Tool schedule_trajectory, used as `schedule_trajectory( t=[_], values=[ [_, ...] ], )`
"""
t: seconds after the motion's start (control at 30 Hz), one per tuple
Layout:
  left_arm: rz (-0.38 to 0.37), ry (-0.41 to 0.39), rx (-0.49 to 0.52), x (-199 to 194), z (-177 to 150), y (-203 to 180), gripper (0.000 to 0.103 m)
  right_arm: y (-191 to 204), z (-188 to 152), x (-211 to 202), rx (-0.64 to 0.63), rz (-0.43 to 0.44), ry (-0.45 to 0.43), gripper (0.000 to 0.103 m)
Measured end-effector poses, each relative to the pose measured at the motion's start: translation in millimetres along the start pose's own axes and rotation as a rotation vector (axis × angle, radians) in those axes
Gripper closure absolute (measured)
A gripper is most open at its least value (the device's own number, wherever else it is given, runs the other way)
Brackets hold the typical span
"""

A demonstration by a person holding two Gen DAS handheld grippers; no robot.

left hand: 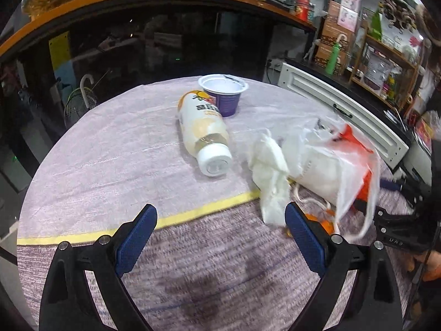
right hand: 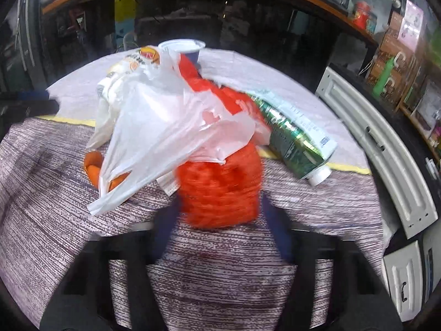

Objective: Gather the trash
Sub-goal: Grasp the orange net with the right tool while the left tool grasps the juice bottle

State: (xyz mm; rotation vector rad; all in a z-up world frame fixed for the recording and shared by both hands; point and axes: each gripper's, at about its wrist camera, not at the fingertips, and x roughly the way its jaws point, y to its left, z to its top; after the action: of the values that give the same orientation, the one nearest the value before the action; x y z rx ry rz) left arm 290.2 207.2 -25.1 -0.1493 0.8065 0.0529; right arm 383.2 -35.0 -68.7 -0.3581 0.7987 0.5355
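On the round cloth-covered table [left hand: 110, 165] a white drink bottle [left hand: 204, 135] lies on its side beside a purple yogurt cup [left hand: 223, 93]. Right of them are a crumpled tissue [left hand: 271, 176] and a thin white plastic bag [left hand: 339, 160]. My left gripper [left hand: 220, 220] stands open above the cloth with nothing between its fingers; the tissue lies just past its right finger. In the right wrist view my right gripper [right hand: 220, 220] is blurred and shut on an orange mesh bundle [right hand: 220, 190] under the plastic bag [right hand: 165, 127]. A green tube-shaped pack [right hand: 295, 140] lies to the right, orange peel [right hand: 93, 171] to the left.
A white panelled cabinet [left hand: 344, 110] curves along the table's right side. Shelves with boxes and bottles [left hand: 372, 55] stand behind it. A dark glass counter [left hand: 137, 41] runs along the back. A yellow stripe [left hand: 193, 212] crosses the cloth.
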Motion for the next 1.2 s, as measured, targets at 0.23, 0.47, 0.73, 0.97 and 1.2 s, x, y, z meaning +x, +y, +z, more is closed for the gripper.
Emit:
schedule_trajectory(
  t=[0.23, 0.47, 0.73, 0.97, 1.2],
  values=[
    [0.054, 0.036, -0.022, 40.9, 45.4, 10.9, 0.010, -8.2, -19.4, -19.5, 0.002, -0.013, -0.017, 0.081],
    [0.063, 0.117, -0.075, 89.2, 84.1, 14.6, 0.010, -15.4, -34.4, -48.2, 0.030, -0.012, -0.065, 0.081],
    [0.119, 0.232, -0.050, 135.7, 101.8, 4.2, 0.021, -23.4, -48.7, -61.2, 0.081, 0.002, -0.083, 0.081],
    [0.162, 0.261, -0.046, 141.4, 91.3, 9.1, 0.042, -28.8, -55.9, -69.7, 0.097, 0.001, -0.104, 0.081],
    [0.139, 0.210, -0.055, 114.5, 80.1, 6.5, 0.043, -28.3, -66.9, -84.5, 0.125, 0.014, -0.137, 0.081]
  ],
)
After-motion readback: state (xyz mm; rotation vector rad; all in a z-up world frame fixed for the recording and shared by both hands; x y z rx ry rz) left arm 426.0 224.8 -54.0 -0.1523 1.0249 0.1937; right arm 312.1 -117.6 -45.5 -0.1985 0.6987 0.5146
